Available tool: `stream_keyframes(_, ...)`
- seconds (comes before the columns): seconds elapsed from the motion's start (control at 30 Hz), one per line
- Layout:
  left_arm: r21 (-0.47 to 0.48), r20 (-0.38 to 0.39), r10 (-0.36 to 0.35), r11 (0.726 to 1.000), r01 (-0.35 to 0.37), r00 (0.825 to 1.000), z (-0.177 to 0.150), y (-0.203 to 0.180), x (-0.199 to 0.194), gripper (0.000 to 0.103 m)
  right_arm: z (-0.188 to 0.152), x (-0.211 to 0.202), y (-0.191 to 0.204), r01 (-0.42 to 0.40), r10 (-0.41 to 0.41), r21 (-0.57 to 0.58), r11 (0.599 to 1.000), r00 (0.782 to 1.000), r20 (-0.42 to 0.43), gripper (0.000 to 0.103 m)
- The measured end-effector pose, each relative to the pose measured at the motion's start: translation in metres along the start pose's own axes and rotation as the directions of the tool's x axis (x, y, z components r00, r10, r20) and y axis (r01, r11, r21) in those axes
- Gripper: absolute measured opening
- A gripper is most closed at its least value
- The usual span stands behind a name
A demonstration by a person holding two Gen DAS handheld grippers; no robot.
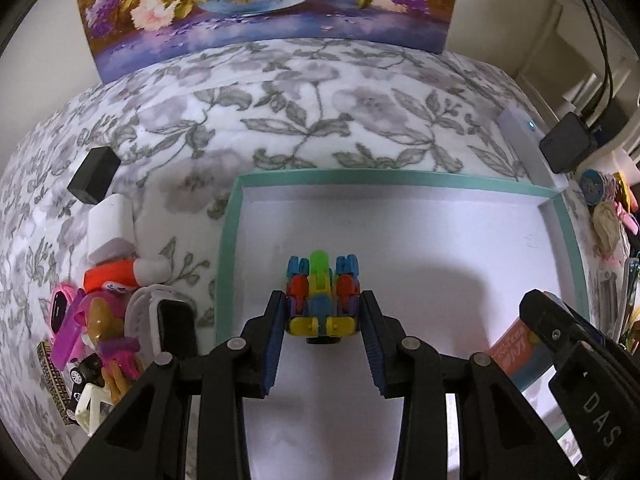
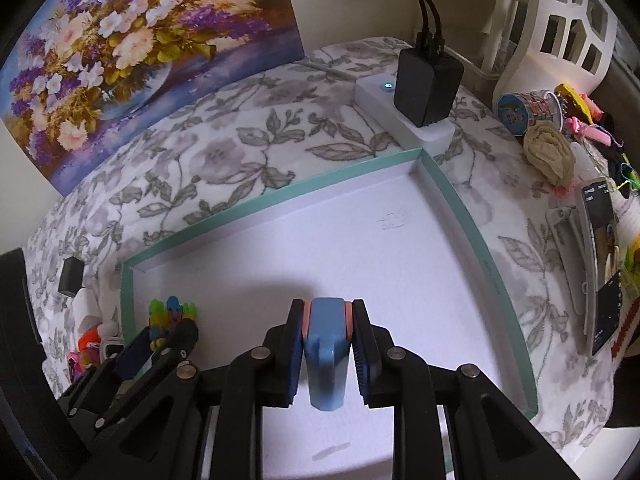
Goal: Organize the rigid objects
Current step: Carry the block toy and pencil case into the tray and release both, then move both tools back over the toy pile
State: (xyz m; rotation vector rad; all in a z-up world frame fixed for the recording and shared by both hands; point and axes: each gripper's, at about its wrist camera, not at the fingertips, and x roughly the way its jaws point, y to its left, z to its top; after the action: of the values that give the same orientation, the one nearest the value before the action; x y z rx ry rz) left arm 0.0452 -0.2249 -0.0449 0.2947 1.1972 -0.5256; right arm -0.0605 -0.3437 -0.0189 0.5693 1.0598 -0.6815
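Observation:
A shallow white tray with a teal rim (image 1: 228, 248) lies on the floral cloth; it also shows in the right wrist view (image 2: 460, 200). My left gripper (image 1: 323, 300) is over the tray, its blue-padded fingers closed against the sides of a multicoloured block toy car (image 1: 322, 296), which rests on or just above the tray floor. The car also shows in the right wrist view (image 2: 170, 316). My right gripper (image 2: 326, 320) is shut on a blue and pink box-like object (image 2: 326, 344), held above the tray floor. The right gripper also shows in the left wrist view (image 1: 540, 316).
A pile of small toys and watches (image 1: 104, 320) and a black block (image 1: 94, 176) lie left of the tray. A white power strip with a black charger (image 2: 424, 92) sits behind its far right corner. Hair clips, a phone (image 2: 600, 256) and trinkets lie to the right.

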Motion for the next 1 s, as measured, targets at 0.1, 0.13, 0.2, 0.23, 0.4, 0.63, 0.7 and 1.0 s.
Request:
stream_keyframes(0.1,-0.011,0.005,0.027,1.000,-0.027,1.000,0.000,0.006,0.000,0.039,0.000,0.000,0.003,0.000,0.000,-0.007,1.000,1.000,0.000,0.026)
stream_keyframes(0.13,-0.019,0.005,0.025,1.000,-0.025,1.000,0.000,0.008,0.000,0.039,-0.001,0.000,0.004,-0.001,0.001,-0.015,1.000,1.000,0.000,0.026)
stream_keyframes(0.2,-0.036,0.003,0.026,0.999,-0.026,1.000,0.000,0.014,0.000,0.039,-0.001,0.000,0.007,0.001,-0.001,-0.025,1.000,1.000,-0.001,0.026)
stream_keyframes(0.23,-0.044,0.003,0.029,0.999,-0.028,1.000,0.000,0.016,-0.001,0.039,-0.001,0.000,0.008,0.000,0.000,-0.028,1.000,1.000,-0.003,0.026)
stream_keyframes(0.4,-0.058,0.002,0.019,0.998,-0.019,1.000,0.000,0.022,-0.002,0.039,-0.002,0.000,0.011,-0.020,0.019,-0.036,0.999,1.000,-0.018,0.037)
stream_keyframes(0.63,-0.061,-0.012,-0.004,0.998,0.003,1.000,-0.001,0.022,-0.004,0.041,-0.002,-0.004,0.018,-0.024,0.023,-0.055,0.998,1.000,-0.008,0.063)
stream_keyframes(0.7,-0.068,-0.018,-0.021,0.998,0.019,1.000,-0.001,0.023,-0.004,0.046,-0.002,-0.005,0.018,-0.022,0.021,-0.055,0.998,1.000,-0.005,0.066)
stream_keyframes(1.0,-0.059,-0.010,-0.073,0.996,0.072,0.997,-0.004,0.016,-0.021,0.076,0.000,-0.017,0.015,-0.019,0.020,-0.043,0.999,1.000,0.019,0.078)
